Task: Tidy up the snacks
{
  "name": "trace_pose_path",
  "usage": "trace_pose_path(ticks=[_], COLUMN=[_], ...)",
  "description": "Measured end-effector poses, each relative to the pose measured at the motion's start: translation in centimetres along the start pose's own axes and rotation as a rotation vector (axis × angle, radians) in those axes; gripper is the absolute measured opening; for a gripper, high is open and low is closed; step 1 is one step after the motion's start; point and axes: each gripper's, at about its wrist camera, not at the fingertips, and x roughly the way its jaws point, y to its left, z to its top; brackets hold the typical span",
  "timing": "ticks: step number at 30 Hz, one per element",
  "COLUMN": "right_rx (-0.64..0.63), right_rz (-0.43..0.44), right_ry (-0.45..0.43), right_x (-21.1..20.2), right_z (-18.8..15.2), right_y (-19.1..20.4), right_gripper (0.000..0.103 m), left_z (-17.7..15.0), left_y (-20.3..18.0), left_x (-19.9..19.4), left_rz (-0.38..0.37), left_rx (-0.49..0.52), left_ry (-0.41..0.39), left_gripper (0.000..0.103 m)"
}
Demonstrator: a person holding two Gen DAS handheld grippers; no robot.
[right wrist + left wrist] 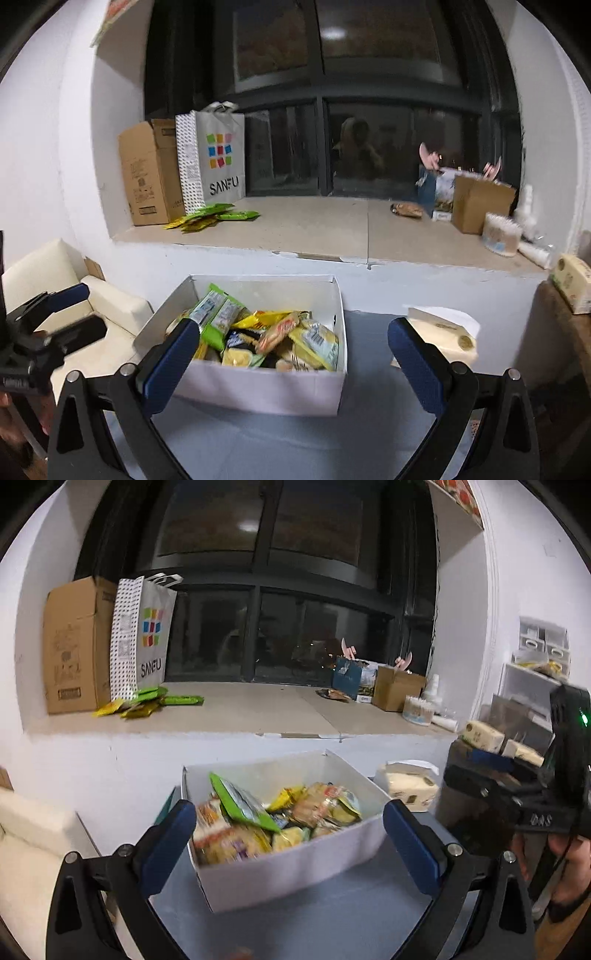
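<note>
Blue-padded fingers of our left gripper stand spread as wide as they go, with nothing between the pads and nothing touched. We see the white cardboard box just ahead of them on the grey table, its near wall framed by the two fingers but apart from both. Snack packets fill the box in a loose heap, a green one leaning up at the left. Our right gripper is likewise fully spread and empty; in its view the same box sits slightly left of centre, the left finger overlapping the box's near corner in the picture, though we cannot tell whether it touches. More green and yellow packets lie on the windowsill beside a paper shopping bag and a brown carton. A tissue pack rests on the table right of the box.
</note>
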Motion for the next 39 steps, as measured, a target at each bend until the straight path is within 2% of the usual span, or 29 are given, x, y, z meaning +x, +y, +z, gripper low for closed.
trace_pose_path(ticks=[3,6,8,11,19,21,26,39], right_rx=[0.029,0.039,0.056,0.091,0.128,0.132,0.101,0.086], right_rz=[0.019,0.048,0.056,0.075,-0.025,-0.019,-0.017,-0.046], right_ry=[0.025,-0.012,-0.013,-0.011,0.020,0.033,0.060,0.071], right_x=[-2.0,-4.4,-5.9,-7.8,-11.7,-12.1,-11.9,-11.7], right_z=[-1.4,-2.6,-3.3,-4.6,-8.6,-9.5,-10.1,-9.8], right_y=[0.0,0.0,0.2,0.0,-0.1,0.0,0.5,0.8], right_gripper=[0.103,0.103,0.103,0.103,0.103,0.103,0.103,0.103], left_z=[-1.1,-2.2,-2.8,-4.1,-7.1,-7.2,-7.0,-7.0], left_y=[-1.2,-2.6,-3.2,-4.0,-6.1,-6.6,-7.8,-6.7], left_x=[-1.6,-3.3,-3.9,-5.5,-7.9,-8.1,-8.5,-8.5], left_rz=[-0.019,-0.017,-0.029,-0.029,-0.067,-0.095,-0.063,-0.064], left_rx=[0.017,0.032,0.034,0.040,0.021,0.020,0.074,0.053], left_ry=[0.016,0.048,0.086,0.099,0.166,0.170,0.165,0.173], left_gripper=[0.103,0.103,0.103,0.103,0.103,0.103,0.103,0.103])
